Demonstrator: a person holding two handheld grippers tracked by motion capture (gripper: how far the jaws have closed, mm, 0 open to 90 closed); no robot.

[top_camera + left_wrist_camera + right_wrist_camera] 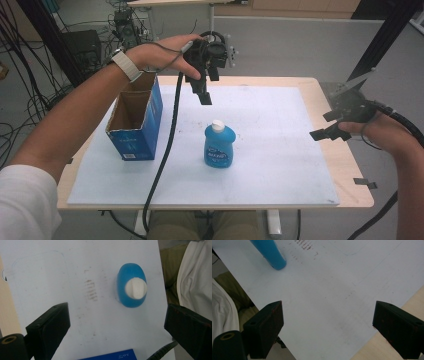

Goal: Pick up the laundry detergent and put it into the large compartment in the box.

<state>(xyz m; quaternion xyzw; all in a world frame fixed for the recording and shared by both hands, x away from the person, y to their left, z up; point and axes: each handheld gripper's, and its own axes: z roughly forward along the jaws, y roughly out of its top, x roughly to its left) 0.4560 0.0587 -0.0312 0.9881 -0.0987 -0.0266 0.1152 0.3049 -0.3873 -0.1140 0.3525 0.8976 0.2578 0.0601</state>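
Left tongs [205, 85] spread wide, empty, held high above the table's [300, 165] far middle, pointing down; in the left gripper view the blue bottle [131, 285] with white cap [135, 288] sits at about 1 o'clock off the jaw gap, upright, untouched. Right tongs [327, 125] spread too, empty, hovering over the table's right edge at 3 o'clock from the bottle, well apart. Open blue carton [136, 117] stands at 9 o'clock from the bottle, near the left edge. Likely step: left tongs reach for the bottle. To do it well: centre the gap over the body below the cap, come straight down, clamp the narrow faces, not the cap, keep cable [167, 145] clear
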